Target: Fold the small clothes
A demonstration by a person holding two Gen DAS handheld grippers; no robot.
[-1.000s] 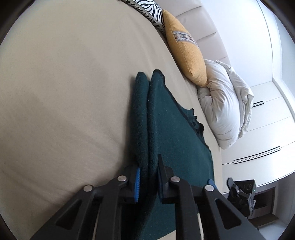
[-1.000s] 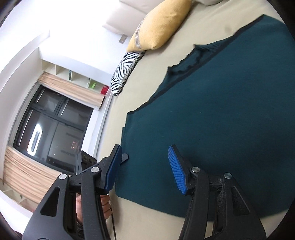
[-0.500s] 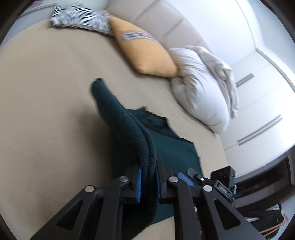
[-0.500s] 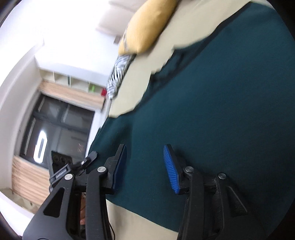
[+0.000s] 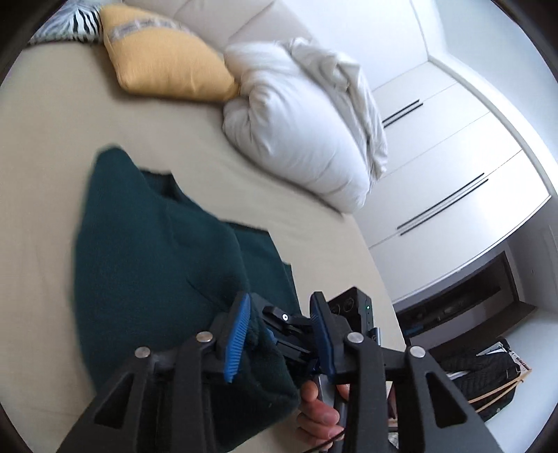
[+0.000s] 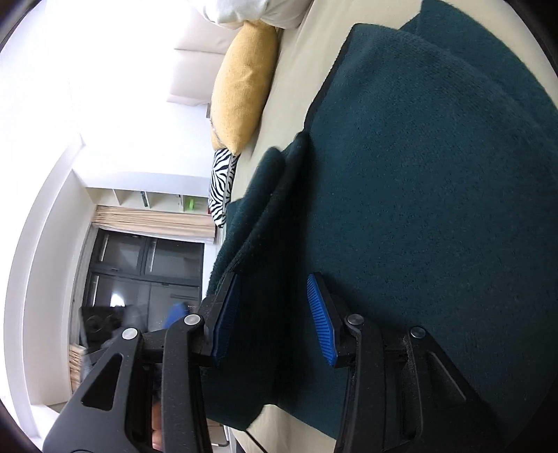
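Note:
A dark green knitted garment (image 5: pixel 146 251) lies on the beige bed (image 5: pixel 42 156), one side folded over the rest. My left gripper (image 5: pixel 280 303) hangs above the near end of that fold. Its jaws are opening; the cloth brushes the left pad (image 5: pixel 237 334) and is not pinched. In the right wrist view the garment (image 6: pixel 418 174) fills the frame, with the turned-over flap (image 6: pixel 265 195) running away from the left pad. My right gripper (image 6: pixel 272 282) stands just over the cloth, jaws apart, fabric beneath and between them but not pressed. A hand (image 5: pixel 317 411) grips the right tool.
A yellow cushion (image 5: pixel 164 59), a zebra-print pillow (image 5: pixel 76 21) and a bunched white duvet (image 5: pixel 300 129) sit at the head of the bed. White wardrobe doors (image 5: pixel 453 174) stand beyond the bed's right edge, with a dark bag (image 5: pixel 481 376) on the floor. A dark window (image 6: pixel 146 271) is at the left.
My left gripper carried the garment's edge up and across to the right, then its jaws parted and let go. The right gripper moved in over the garment and its jaws narrowed slightly.

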